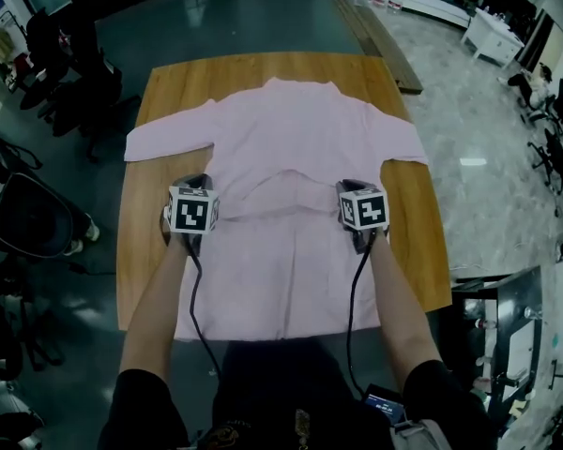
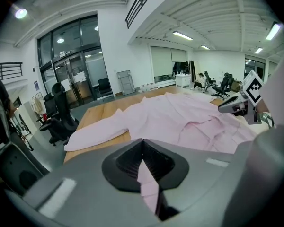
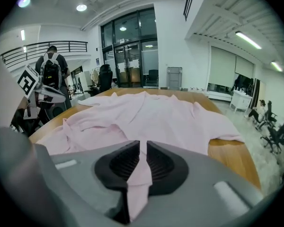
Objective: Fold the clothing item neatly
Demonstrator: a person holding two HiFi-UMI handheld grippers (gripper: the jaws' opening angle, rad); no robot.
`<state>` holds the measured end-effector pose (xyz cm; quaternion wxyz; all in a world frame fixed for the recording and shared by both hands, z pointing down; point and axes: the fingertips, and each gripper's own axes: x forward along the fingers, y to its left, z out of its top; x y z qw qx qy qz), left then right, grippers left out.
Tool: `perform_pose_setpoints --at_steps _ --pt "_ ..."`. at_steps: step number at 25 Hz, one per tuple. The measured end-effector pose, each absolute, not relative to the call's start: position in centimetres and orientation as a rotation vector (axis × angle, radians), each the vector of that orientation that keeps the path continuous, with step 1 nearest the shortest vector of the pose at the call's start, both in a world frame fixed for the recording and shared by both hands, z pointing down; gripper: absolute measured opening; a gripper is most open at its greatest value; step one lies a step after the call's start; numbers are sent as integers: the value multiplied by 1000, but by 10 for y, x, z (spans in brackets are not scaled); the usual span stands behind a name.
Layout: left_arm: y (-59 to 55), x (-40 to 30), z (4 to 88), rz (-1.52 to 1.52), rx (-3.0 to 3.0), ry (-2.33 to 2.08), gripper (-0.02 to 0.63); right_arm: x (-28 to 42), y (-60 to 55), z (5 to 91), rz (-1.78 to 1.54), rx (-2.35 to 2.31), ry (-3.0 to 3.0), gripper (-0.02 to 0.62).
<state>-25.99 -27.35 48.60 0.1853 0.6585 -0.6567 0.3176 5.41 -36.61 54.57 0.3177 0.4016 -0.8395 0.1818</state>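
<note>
pink shirt [image 1: 291, 148] lies spread on wood bench [image 1: 159, 92], sleeves out. left gripper [image 2: 143, 144] fingers clamped tight on a cloth fold mid-shirt; right gripper [image 3: 142, 148] fingers a sliver apart, cloth pinched btwn.

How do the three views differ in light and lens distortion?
Head view: dim and bluish, table edges bowed, a glare spot on the floor at right. Left gripper view: strong fisheye, black corners, bright ceiling lamps. Right gripper view: same round frame; shirt evenly lit, sharp.
</note>
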Motion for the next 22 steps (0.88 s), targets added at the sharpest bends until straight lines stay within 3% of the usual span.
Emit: perform_pose_setpoints --at_steps 13,22 --pt "-321 -391 484 777 1730 -2023 8 -88 -372 483 232 822 -2379 35" --pt "-349 -481 528 720 1632 -2037 8 -192 -374 496 238 703 -2409 34"
